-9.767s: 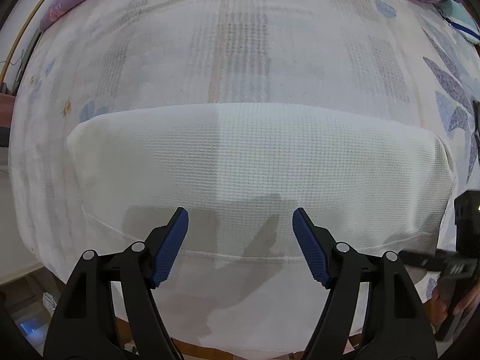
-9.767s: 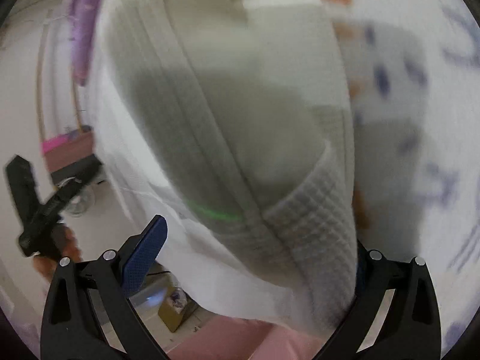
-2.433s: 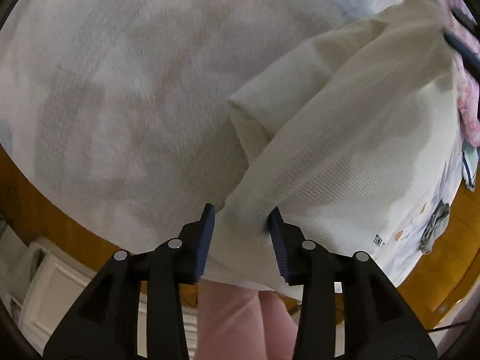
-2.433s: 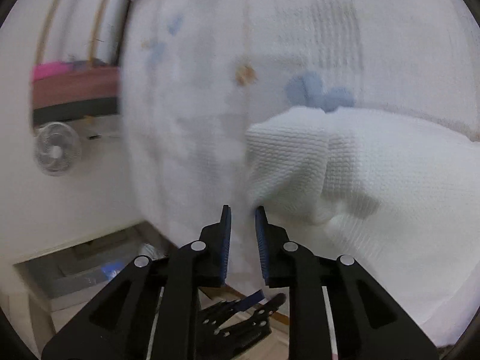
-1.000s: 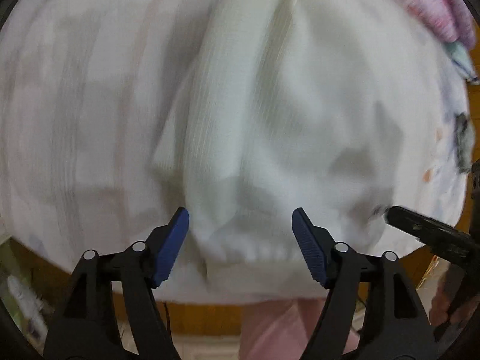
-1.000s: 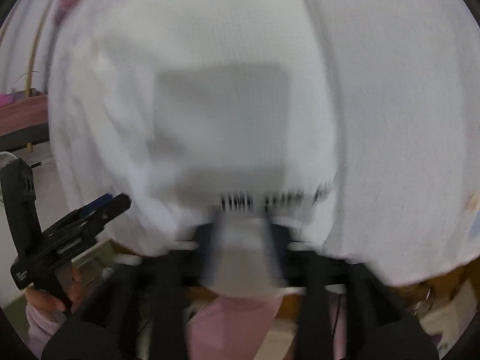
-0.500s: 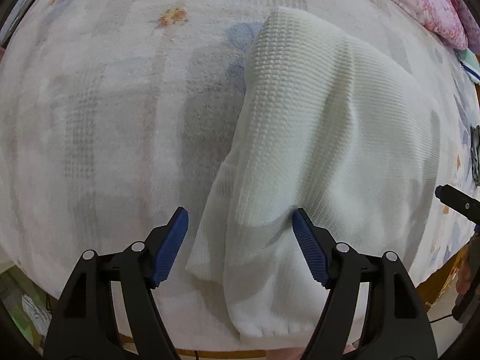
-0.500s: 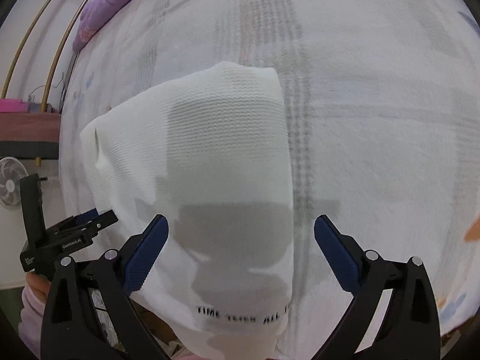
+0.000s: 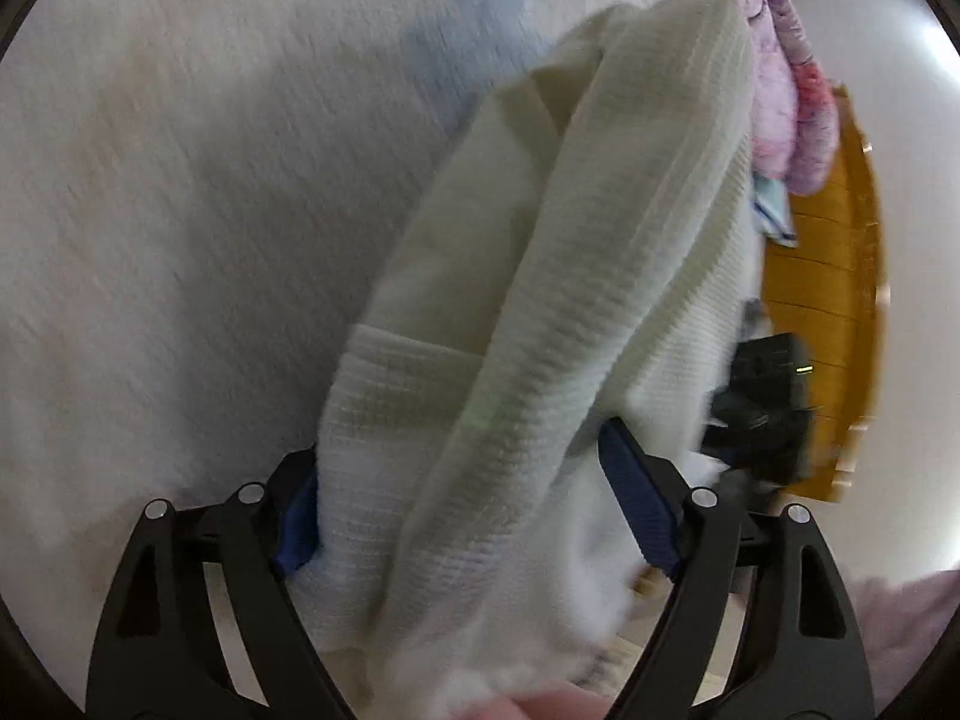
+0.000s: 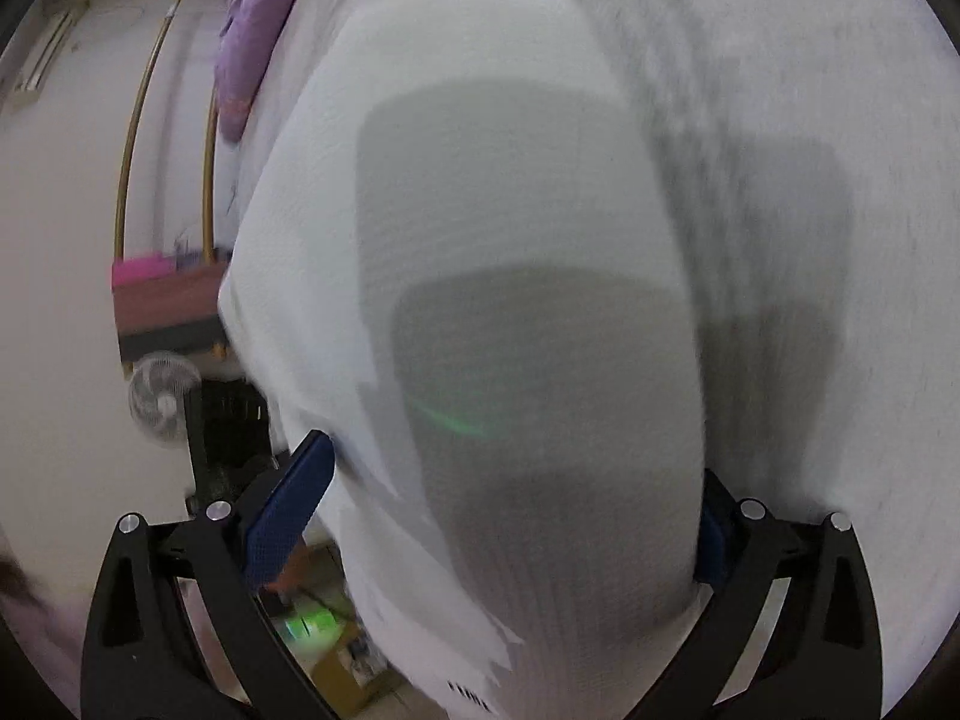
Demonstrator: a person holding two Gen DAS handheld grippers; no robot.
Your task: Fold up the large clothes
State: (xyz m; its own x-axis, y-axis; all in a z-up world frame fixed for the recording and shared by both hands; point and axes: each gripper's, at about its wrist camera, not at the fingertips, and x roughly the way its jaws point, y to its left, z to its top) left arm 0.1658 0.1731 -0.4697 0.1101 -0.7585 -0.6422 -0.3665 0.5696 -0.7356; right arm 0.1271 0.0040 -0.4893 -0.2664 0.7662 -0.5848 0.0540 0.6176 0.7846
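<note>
Now | white garment bundled between both grippers' spread jaws | left gripper, right gripper wide apart

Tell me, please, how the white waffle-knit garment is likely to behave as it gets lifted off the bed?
Probably floppy: the white waffle-knit garment sags in loose folds between the left tool's wide-apart fingers. Its thick knit suggests some weight, so it may droop. The textured weave, also filling the right tool, should resist slipping.

The cream waffle-knit garment is bunched into thick lengthwise folds, filling both views, its near end drooping; small dark lettering shows on its lower hem.
</note>
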